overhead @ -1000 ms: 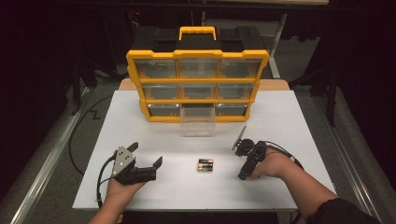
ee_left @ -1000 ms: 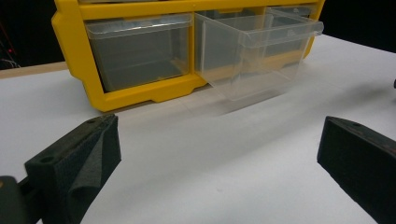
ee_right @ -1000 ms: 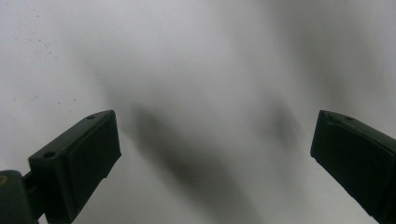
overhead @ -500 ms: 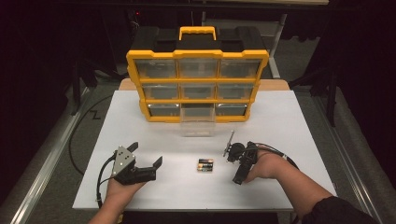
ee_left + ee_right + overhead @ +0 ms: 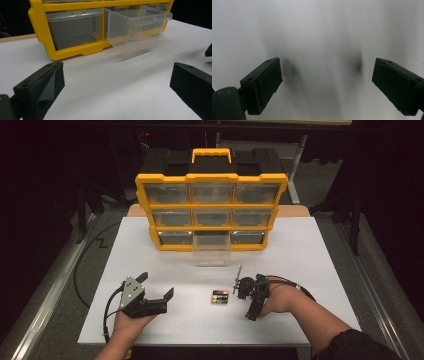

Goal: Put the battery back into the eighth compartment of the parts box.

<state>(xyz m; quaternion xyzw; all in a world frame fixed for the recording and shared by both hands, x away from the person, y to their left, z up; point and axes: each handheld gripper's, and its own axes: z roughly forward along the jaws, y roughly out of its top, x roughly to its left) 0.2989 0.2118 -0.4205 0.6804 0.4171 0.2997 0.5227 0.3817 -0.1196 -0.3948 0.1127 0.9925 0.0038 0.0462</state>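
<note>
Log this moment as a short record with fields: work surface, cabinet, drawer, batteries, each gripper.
surface: white table
cabinet: yellow drawer cabinet at the table's far side
drawer: clear bottom-middle drawer pulled out, looks empty
batteries: batteries lying in front of the drawer
left gripper: open, holds nothing
right gripper: open above bare table beside the batteries, jaws just been closing, nothing between them

No legible text anywhere. Batteries (image 5: pixel 219 297) carried a label too small to read; raised marking on the clear drawer (image 5: pixel 140 27) front was indistinct.
</note>
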